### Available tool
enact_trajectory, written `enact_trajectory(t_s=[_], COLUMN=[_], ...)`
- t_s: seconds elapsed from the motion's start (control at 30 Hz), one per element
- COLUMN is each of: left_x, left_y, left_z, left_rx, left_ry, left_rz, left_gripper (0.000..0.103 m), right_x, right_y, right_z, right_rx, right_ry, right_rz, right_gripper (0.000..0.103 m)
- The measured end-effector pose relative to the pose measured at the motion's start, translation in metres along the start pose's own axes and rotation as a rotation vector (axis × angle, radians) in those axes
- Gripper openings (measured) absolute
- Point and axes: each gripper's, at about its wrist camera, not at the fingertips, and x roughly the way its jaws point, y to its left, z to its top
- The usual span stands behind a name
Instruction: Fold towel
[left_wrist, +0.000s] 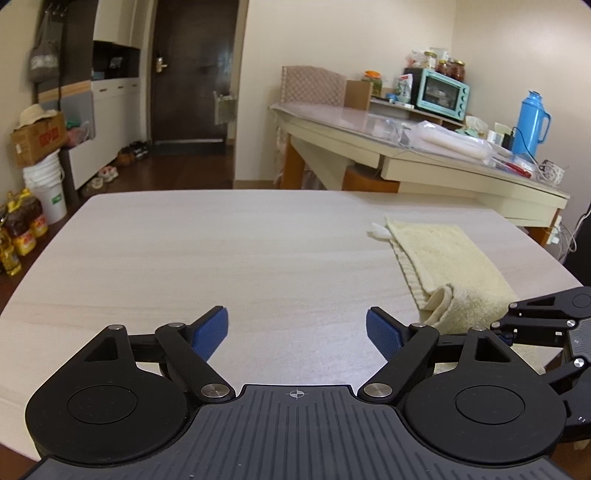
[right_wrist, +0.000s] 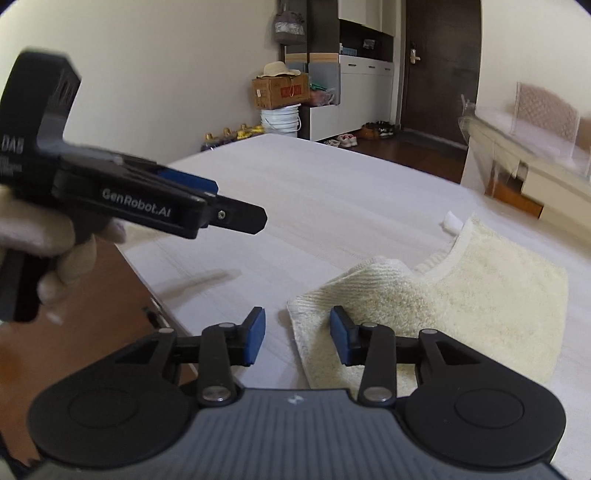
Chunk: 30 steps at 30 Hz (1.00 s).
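Note:
A cream towel (left_wrist: 447, 269) lies folded on the pale wooden table (left_wrist: 221, 258), with a small white tag at its far corner. In the right wrist view the towel (right_wrist: 461, 295) has its near left corner turned up in a hump. My left gripper (left_wrist: 297, 332) is open and empty over bare table, left of the towel. My right gripper (right_wrist: 297, 336) is open at the towel's near left corner, its right pad over the cloth edge, holding nothing. The left gripper (right_wrist: 236, 218) also shows from the side in the right wrist view, held in a gloved hand.
A second table (left_wrist: 424, 162) stands behind to the right with a teal toaster oven (left_wrist: 441, 94), a blue thermos (left_wrist: 532, 123) and clutter. Oil bottles (left_wrist: 18, 232), buckets and a cardboard box stand on the floor at left. The table's near edge (right_wrist: 147, 280) is beside my right gripper.

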Motion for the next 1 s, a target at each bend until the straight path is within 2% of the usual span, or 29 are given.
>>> enact_trajectory(t_s=[0.03,0.07,0.17,0.3,0.4,0.47,0.5,0.57,0.73,0.77,0.83,0.87,0.9,0.93,1.0], left_x=[0.001,0.001,0.0,-0.002,-0.003,-0.004,-0.002,0.002,0.029,0.032,0.041,0.042,0.042,0.043,0.043], left_y=[0.0,0.0,-0.003,-0.01,-0.019,-0.025,-0.035,-0.044,-0.072,-0.074,-0.081,-0.082,-0.082,-0.084,-0.085], left_z=[-0.001,-0.001,-0.004,-0.006,-0.004,-0.003,-0.002,-0.002,-0.003,-0.004,-0.004,-0.004,-0.004,-0.003,-0.003], left_rx=[-0.001,-0.001,0.01,0.041,0.054,0.069,0.098,0.132,0.223,0.229,0.253,0.257,0.255,0.248,0.247], left_ry=[0.001,0.002,0.008,0.018,0.035,0.043,0.055,0.073,0.151,0.163,0.183,0.185,0.187,0.193,0.194], left_rz=[-0.002,-0.004,-0.019,-0.062,-0.157,-0.209,-0.263,-0.297,-0.327,-0.333,-0.328,-0.333,-0.335,-0.341,-0.346], left_gripper=[0.087,0.087,0.087,0.087,0.086,0.085,0.085,0.084,0.062,0.05,0.04,0.027,0.012,0.011,0.007], right_x=[0.001,0.002,-0.004,-0.033,-0.061,-0.078,-0.088,-0.105,-0.142,-0.147,-0.149,-0.147,-0.144,-0.14,-0.129], right_y=[0.002,0.002,0.002,-0.008,-0.02,-0.029,-0.036,-0.048,-0.081,-0.088,-0.099,-0.105,-0.108,-0.11,-0.113], right_z=[0.0,0.001,-0.001,-0.004,-0.007,-0.011,-0.015,-0.023,-0.056,-0.065,-0.076,-0.082,-0.085,-0.086,-0.083], right_rx=[-0.011,-0.014,-0.014,0.049,0.108,0.131,0.147,0.186,0.306,0.338,0.38,0.411,0.434,0.445,0.456], right_ry=[-0.001,-0.003,-0.02,-0.088,-0.142,-0.174,-0.196,-0.23,-0.293,-0.291,-0.275,-0.262,-0.259,-0.26,-0.261], right_rz=[-0.014,-0.024,-0.026,0.01,0.007,-0.021,-0.042,-0.078,-0.179,-0.202,-0.219,-0.207,-0.191,-0.172,-0.124], right_gripper=[0.033,0.023,0.006,0.005,0.005,0.005,0.005,0.004,0.004,0.004,0.004,0.004,0.009,0.012,0.03])
